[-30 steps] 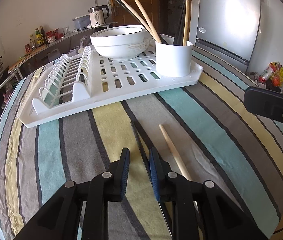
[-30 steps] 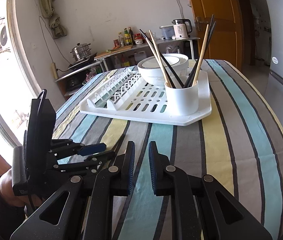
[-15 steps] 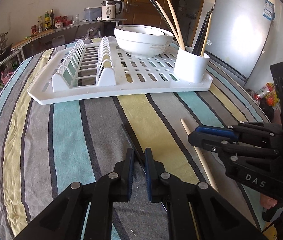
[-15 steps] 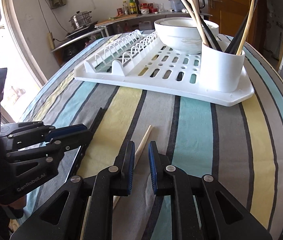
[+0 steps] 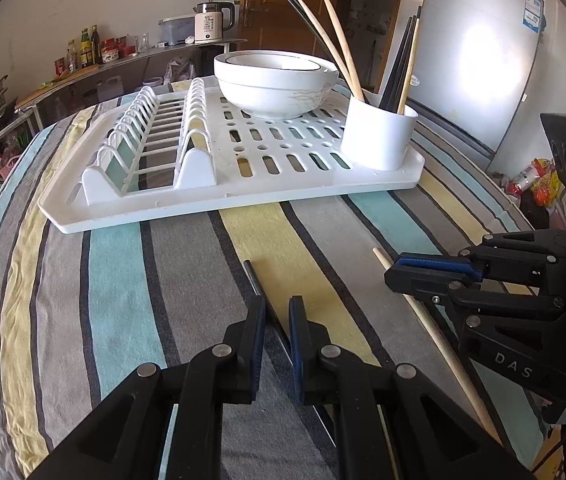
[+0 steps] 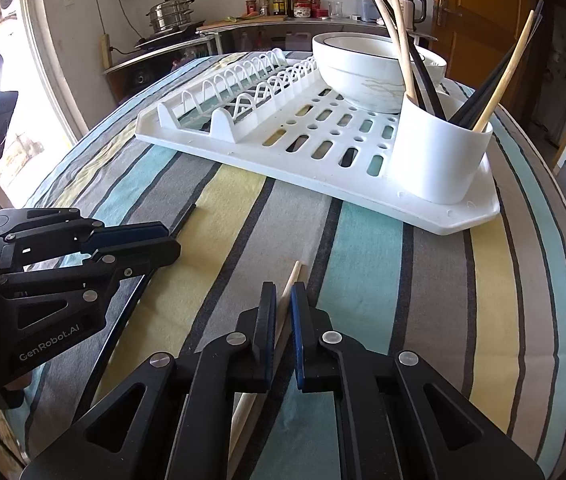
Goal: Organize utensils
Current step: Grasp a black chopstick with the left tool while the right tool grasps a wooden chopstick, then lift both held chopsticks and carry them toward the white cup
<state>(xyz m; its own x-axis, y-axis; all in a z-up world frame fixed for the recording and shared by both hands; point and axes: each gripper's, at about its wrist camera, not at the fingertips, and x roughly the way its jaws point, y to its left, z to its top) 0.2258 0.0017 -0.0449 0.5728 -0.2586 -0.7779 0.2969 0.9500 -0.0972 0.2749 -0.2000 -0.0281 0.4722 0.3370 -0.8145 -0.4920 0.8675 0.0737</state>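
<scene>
A striped cloth [image 5: 131, 280] in grey, teal, pale yellow and thin black bands covers the counter [image 6: 523, 280] and is lightly wrinkled near its left edge. On it the left gripper [image 5: 277, 312] has its jaws drawn narrow around a black chopstick [image 5: 251, 276] that lies flat on the cloth, its tip poking out just beyond the pads. The right gripper [image 6: 283, 308] has just been closing, and its jaws now pinch a pale wooden chopstick [image 6: 293, 276], which also lies on the cloth and points toward the far side. The two chopsticks lie near each other, roughly parallel, the black one to the left. Farther back sits a white plastic dish rack [image 5: 155, 208] with a slotted base and a row of plate ribs on its left half. White bowls [image 5: 275, 84] are stacked at the rack's far side, and a white utensil cup [image 5: 379, 140] at its right corner holds several black and wooden chopsticks leaning outward. Behind the counter, a steel shelf along the far wall carries an electric kettle [image 5: 213, 24], bottles and jars [image 5: 87, 48], and a stacked steamer pot [image 6: 169, 14]. A wooden door [image 6: 483, 8] and a grey refrigerator [image 5: 483, 48] stand to the right, and bright daylight comes from a window on the left.
</scene>
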